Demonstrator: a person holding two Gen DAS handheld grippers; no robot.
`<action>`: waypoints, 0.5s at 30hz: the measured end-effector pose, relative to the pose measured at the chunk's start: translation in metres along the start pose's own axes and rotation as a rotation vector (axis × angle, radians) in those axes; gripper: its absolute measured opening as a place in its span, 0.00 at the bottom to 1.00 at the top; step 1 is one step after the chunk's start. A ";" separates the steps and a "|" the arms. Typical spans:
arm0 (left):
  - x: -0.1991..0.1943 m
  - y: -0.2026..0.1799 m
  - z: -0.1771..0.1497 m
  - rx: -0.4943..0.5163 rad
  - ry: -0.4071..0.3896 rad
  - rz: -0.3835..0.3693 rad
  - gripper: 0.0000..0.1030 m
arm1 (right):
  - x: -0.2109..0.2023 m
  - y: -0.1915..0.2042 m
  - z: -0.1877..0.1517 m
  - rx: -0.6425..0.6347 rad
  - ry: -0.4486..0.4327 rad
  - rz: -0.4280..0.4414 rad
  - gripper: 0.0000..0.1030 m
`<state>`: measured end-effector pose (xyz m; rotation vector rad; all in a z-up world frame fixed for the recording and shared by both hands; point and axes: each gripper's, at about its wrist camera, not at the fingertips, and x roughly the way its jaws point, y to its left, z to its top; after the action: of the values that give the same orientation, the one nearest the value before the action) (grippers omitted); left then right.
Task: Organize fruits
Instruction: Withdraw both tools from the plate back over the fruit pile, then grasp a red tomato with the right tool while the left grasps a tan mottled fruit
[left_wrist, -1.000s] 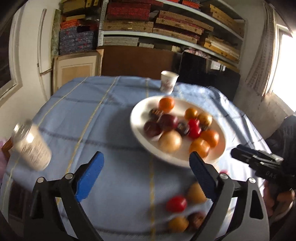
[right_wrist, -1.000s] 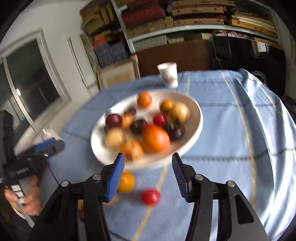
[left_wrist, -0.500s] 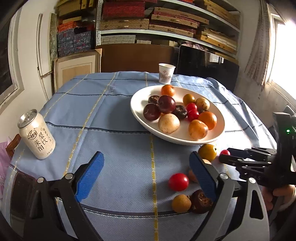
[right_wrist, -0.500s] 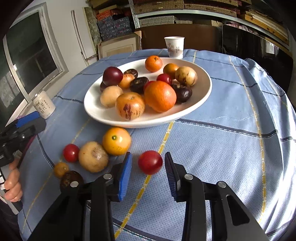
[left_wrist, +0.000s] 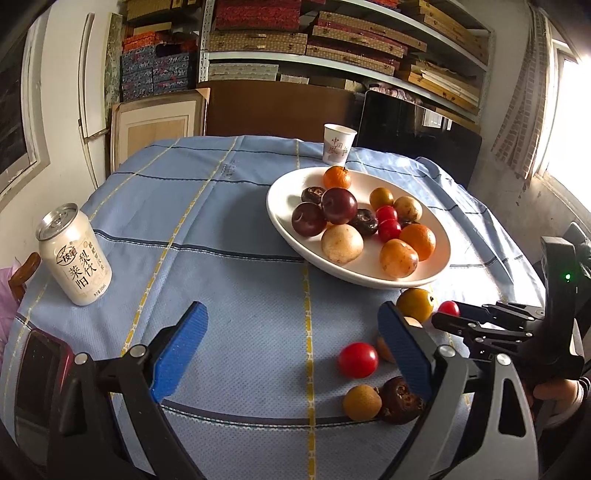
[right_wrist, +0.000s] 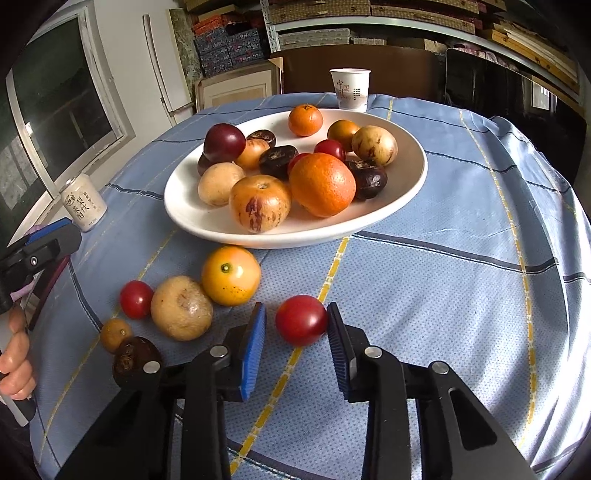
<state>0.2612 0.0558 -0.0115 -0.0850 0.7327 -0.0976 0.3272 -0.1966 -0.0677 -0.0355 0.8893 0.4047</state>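
Two blue-padded fingers (right_wrist: 255, 347) of our right gripper (right_wrist: 297, 347) are closing around the small round red tomato (right_wrist: 301, 319) low in frame; contact looks uncertain. Our left gripper (left_wrist: 291, 354) gapes empty.

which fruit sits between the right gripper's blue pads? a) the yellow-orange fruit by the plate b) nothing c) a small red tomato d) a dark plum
c: in the right wrist view the red tomato lies on the cloth between the closing pads of the right gripper.
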 end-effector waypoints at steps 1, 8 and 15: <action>0.000 0.000 0.000 0.001 0.000 0.001 0.89 | 0.000 0.000 0.000 0.000 0.001 -0.002 0.31; 0.001 -0.001 -0.001 0.004 0.001 0.007 0.89 | 0.000 -0.002 0.000 0.006 -0.004 -0.005 0.26; 0.011 -0.001 -0.006 0.010 0.083 -0.083 0.89 | -0.002 -0.002 0.001 0.007 -0.011 -0.006 0.25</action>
<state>0.2652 0.0537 -0.0231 -0.1022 0.8119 -0.1847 0.3276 -0.1990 -0.0661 -0.0292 0.8800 0.3957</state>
